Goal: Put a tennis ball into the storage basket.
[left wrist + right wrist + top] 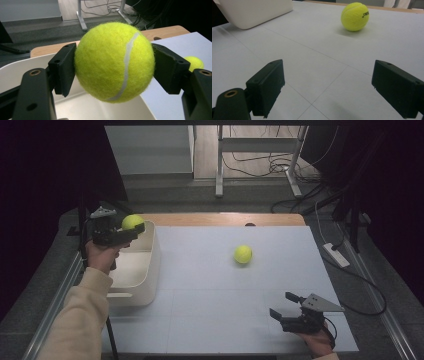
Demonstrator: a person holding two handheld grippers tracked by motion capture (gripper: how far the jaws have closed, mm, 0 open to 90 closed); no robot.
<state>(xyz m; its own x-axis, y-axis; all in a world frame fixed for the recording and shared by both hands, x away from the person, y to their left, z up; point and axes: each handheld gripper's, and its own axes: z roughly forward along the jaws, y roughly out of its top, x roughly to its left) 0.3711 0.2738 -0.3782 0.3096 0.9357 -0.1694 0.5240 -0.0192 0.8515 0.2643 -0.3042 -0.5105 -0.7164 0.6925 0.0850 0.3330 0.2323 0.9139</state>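
Note:
My left gripper (pixel 131 226) is shut on a yellow tennis ball (pixel 132 222) and holds it above the far end of a white bin (pixel 153 270) at the table's left. In the left gripper view the ball (pixel 113 61) is squeezed between both black pads, with the bin's rim (pixel 20 66) below it. A second tennis ball (pixel 243 254) lies on the white table top (pixel 215 290), right of centre. My right gripper (pixel 286 306) rests low near the front right, open, with nothing between its jaws. From the right gripper view that ball (pixel 355 16) sits ahead on the table.
The bin's side (pixel 254 11) stands at the far left in the right gripper view. A wooden strip (pixel 225 218) edges the table's far side. Beyond it is a metal frame (pixel 220 165) with cables on the floor. A power strip (pixel 336 255) lies off the right edge.

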